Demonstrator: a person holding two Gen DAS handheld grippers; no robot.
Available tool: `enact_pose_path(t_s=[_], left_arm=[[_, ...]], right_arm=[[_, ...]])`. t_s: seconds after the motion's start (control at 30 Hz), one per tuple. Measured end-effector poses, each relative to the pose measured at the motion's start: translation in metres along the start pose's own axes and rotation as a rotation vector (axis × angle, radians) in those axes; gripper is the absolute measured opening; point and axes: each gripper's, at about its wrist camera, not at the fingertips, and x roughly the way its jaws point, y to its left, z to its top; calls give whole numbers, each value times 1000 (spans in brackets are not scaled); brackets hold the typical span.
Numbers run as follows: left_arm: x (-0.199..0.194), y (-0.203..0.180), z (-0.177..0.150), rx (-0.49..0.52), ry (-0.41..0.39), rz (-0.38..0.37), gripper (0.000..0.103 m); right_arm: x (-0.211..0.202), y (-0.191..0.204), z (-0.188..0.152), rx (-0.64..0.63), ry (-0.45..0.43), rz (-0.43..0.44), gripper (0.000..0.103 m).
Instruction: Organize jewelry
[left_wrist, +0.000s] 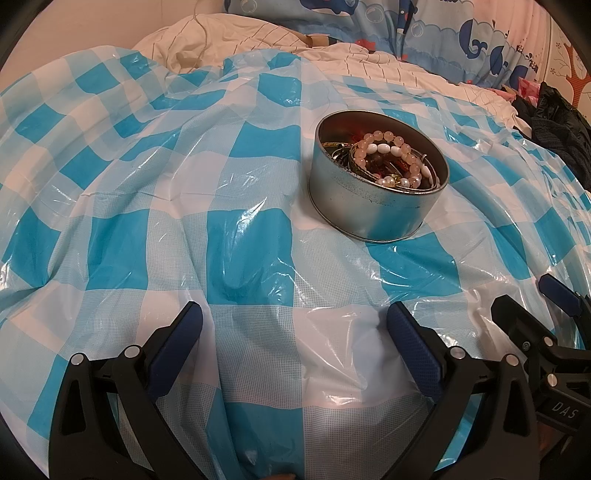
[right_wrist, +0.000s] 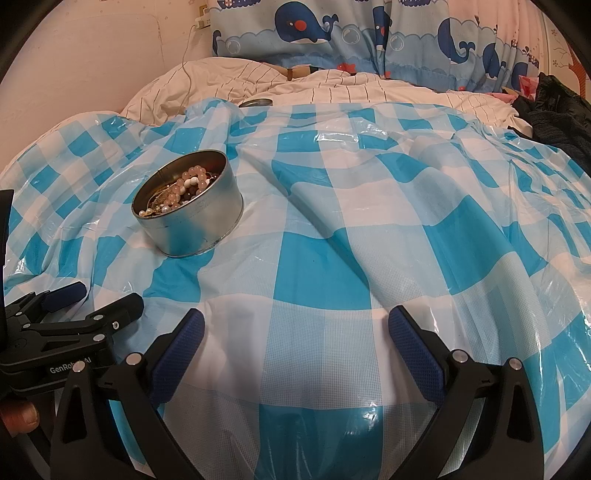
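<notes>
A round metal tin (left_wrist: 373, 210) stands on the blue-and-white checked plastic sheet (left_wrist: 221, 184). It holds a heap of jewelry: a pink bead bracelet (left_wrist: 384, 147), pearls and dark pieces. The tin also shows in the right wrist view (right_wrist: 192, 225) at the left, with the bracelet (right_wrist: 192, 181) inside. My left gripper (left_wrist: 294, 321) is open and empty, just above the sheet, short of the tin. My right gripper (right_wrist: 296, 325) is open and empty over bare sheet, right of the tin. Each gripper shows at the edge of the other's view.
The sheet (right_wrist: 369, 221) covers a bed with a striped white duvet (right_wrist: 258, 85). A whale-print curtain (right_wrist: 332, 33) hangs behind. Dark clothing (right_wrist: 554, 110) lies at the far right. A small dark object (right_wrist: 256, 102) lies on the duvet. A cable (right_wrist: 186, 51) hangs down the wall.
</notes>
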Motion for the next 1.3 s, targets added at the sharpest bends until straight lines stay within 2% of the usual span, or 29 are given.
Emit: enact_pose_path(t_s=[1.3], left_arm=[[4,5,2,-21,19,-10,95]], right_arm=[[0,0,0,1,1,0,96]])
